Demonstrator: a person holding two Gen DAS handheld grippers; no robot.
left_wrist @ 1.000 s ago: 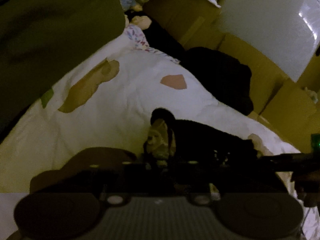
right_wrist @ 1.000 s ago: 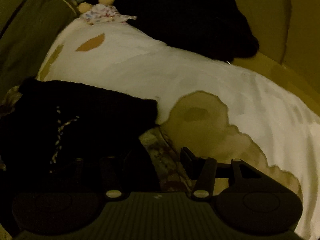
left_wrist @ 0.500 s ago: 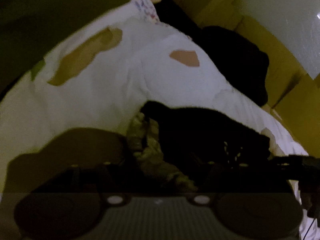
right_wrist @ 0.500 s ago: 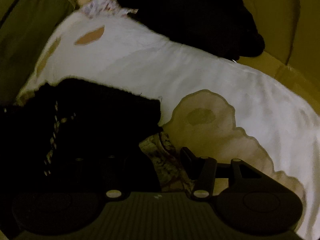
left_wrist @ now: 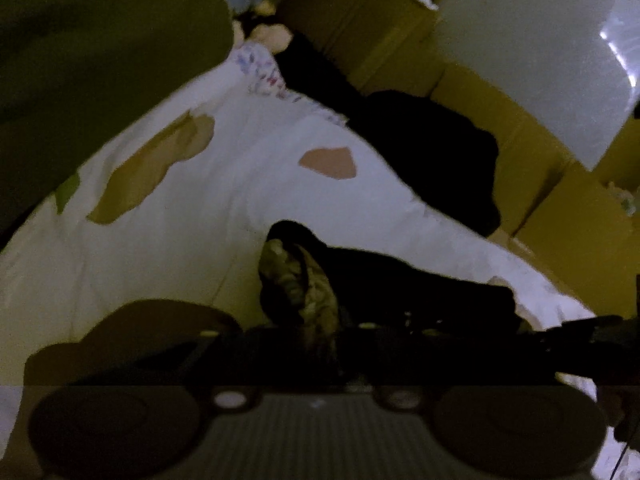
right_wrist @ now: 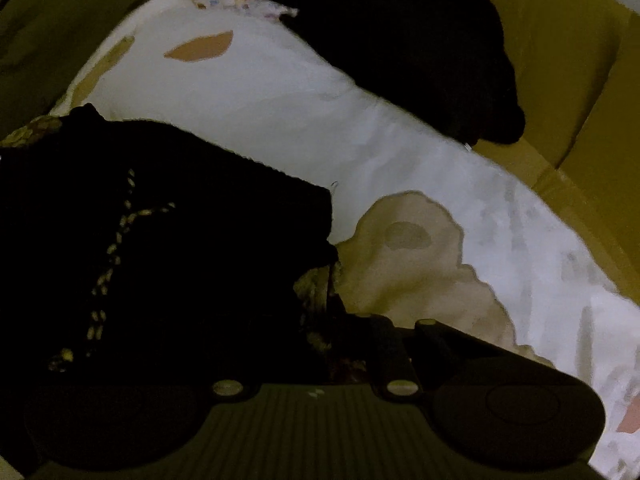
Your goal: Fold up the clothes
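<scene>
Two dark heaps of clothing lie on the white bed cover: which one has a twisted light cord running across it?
The near black garment with the patterned lining; the far black heap by the yellow-brown boxes shows none.

Dim, yellowish lighting is noted. A bed is covered by a white quilt printed with tan and pink patches. Brown cardboard boxes are stacked beside it. A pale glossy panel is seen behind the boxes.
</scene>
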